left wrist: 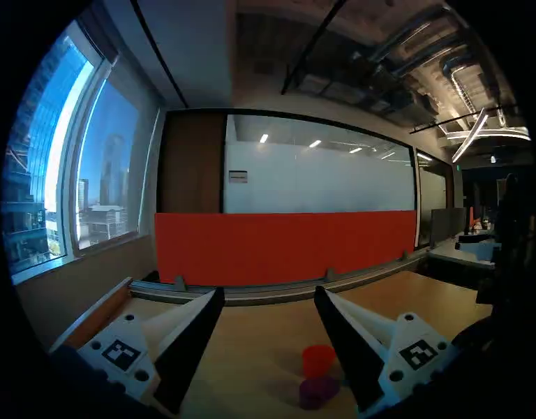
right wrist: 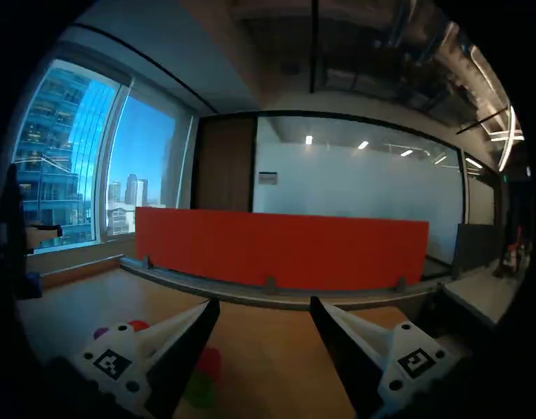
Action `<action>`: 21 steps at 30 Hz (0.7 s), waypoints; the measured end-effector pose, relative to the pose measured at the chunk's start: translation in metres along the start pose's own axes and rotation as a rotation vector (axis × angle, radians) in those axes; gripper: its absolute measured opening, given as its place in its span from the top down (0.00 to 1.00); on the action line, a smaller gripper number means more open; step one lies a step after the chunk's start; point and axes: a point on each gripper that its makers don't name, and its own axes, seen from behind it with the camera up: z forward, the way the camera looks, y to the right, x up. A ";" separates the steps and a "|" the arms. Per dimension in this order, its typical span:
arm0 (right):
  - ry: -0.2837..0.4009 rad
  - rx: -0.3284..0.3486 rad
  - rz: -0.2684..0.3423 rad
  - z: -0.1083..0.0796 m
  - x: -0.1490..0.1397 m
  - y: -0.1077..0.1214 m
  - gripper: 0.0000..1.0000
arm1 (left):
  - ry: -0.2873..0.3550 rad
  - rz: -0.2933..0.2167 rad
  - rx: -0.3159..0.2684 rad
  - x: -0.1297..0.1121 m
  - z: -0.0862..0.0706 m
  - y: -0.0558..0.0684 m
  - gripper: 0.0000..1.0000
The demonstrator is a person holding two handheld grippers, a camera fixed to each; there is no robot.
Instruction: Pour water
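Note:
In the left gripper view my left gripper (left wrist: 268,297) stands open above the wooden table (left wrist: 261,342), nothing between its fingers. A red cup (left wrist: 318,359) and a purple cup (left wrist: 317,391) sit low on the table, close beside the right finger. In the right gripper view my right gripper (right wrist: 264,307) is open too and holds nothing. Small coloured cups lie low on the left: a red one (right wrist: 210,363) and a green one (right wrist: 198,391) by the left finger, with a purple one (right wrist: 100,334) and another red one (right wrist: 137,325) partly hidden behind that finger.
An orange divider panel (left wrist: 282,248) runs along the far edge of the table, with a frosted glass wall (left wrist: 317,178) behind it. Large windows (left wrist: 93,181) are on the left. Another desk (right wrist: 484,293) with dark objects stands at the right.

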 end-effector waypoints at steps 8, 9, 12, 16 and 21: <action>-0.018 0.083 0.015 0.003 -0.001 -0.013 0.00 | 0.004 -0.025 -0.123 0.008 0.005 0.023 0.04; -0.018 0.098 0.016 0.002 -0.001 -0.016 0.00 | 0.008 -0.025 -0.141 0.010 0.005 0.027 0.04; -0.021 0.153 0.013 0.001 0.000 -0.025 0.00 | 0.015 -0.020 -0.194 0.016 0.005 0.037 0.05; -0.012 0.237 0.005 -0.004 0.005 -0.041 0.00 | 0.020 -0.007 -0.273 0.020 0.003 0.052 0.05; -0.001 0.335 -0.007 -0.013 0.011 -0.060 0.00 | 0.007 0.004 -0.356 0.018 -0.002 0.067 0.05</action>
